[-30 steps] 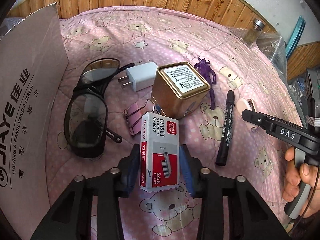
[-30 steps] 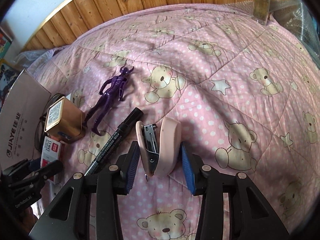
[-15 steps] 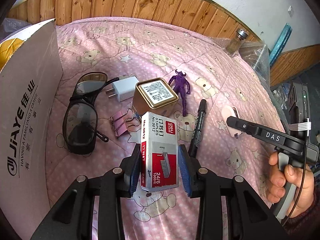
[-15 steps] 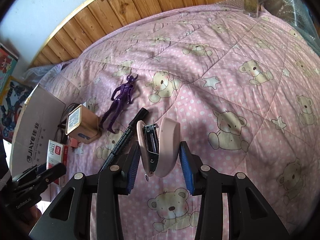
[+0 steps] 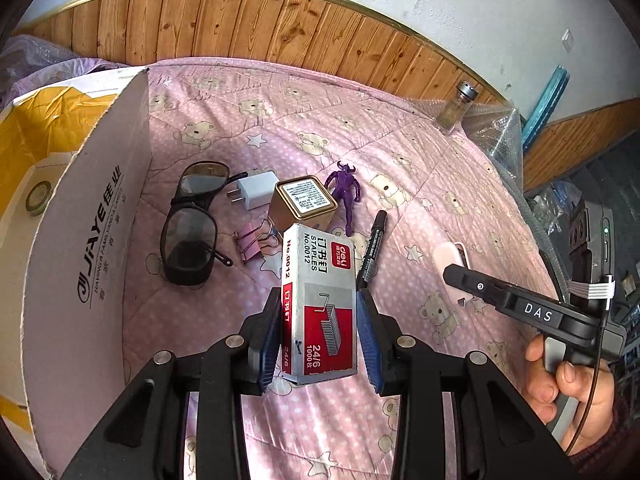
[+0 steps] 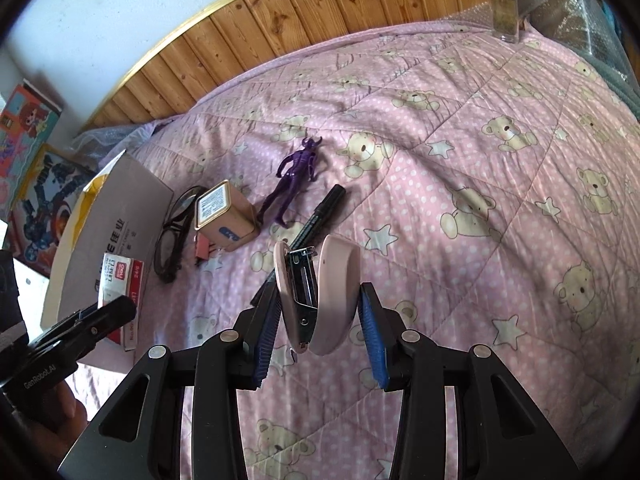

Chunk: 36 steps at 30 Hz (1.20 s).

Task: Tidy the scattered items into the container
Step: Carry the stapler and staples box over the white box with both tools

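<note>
Left wrist view, left gripper (image 5: 318, 336) pinching one "deli No.0012 STAPLES 24/6" box (image 5: 318, 308), "JiAYE" carton (image 5: 92, 256), right gripper (image 6: 318, 320) clamping one pink stapler (image 6: 320, 300), one marker (image 5: 371, 252).

**Two wrist views above one bed**

My left camera looks down along its fingers, angled toward the wooden wall panelling (image 5: 280, 36), the white cardboard box (image 5: 100, 240) close at left. My right camera faces likewise from further right. Both share the pink bear-print quilt (image 6: 460, 128) and gold square tin (image 5: 304, 202).
</note>
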### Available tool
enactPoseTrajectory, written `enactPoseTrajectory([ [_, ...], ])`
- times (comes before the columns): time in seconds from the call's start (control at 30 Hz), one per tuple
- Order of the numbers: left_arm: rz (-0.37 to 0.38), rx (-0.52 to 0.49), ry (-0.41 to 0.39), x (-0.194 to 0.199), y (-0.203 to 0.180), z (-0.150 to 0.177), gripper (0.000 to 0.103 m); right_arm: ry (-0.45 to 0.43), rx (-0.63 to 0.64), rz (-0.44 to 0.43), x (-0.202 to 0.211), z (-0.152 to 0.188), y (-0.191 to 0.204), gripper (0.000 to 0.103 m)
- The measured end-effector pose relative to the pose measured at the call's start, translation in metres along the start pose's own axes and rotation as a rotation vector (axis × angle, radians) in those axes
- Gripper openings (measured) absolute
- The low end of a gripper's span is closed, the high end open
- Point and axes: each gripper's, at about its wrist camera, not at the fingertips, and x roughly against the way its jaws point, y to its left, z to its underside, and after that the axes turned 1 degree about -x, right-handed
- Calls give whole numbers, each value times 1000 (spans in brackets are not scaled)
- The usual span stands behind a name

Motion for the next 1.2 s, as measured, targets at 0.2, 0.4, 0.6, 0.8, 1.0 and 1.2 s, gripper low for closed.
enactPoseTrajectory([
  [0.2,13,6,-26,21,-2,10,37,6,26,-15,10,18,20,41],
  [0.4,32,5,-61,40,-3,16,37,9,65,-25,20,32,42,41],
  [0.6,44,13,-96,58,-1,20,37,13,108,-45,29,43,65,41],
  [0.8,56,30,-137,78,6,23,37,10,157,-61,38,49,87,41],
  [1.0,57,63,-170,96,20,27,37,7,206,-75,48,54,108,41],
  [1.2,52,94,-210,112,35,27,37,6,253,-90,53,56,129,41],
])
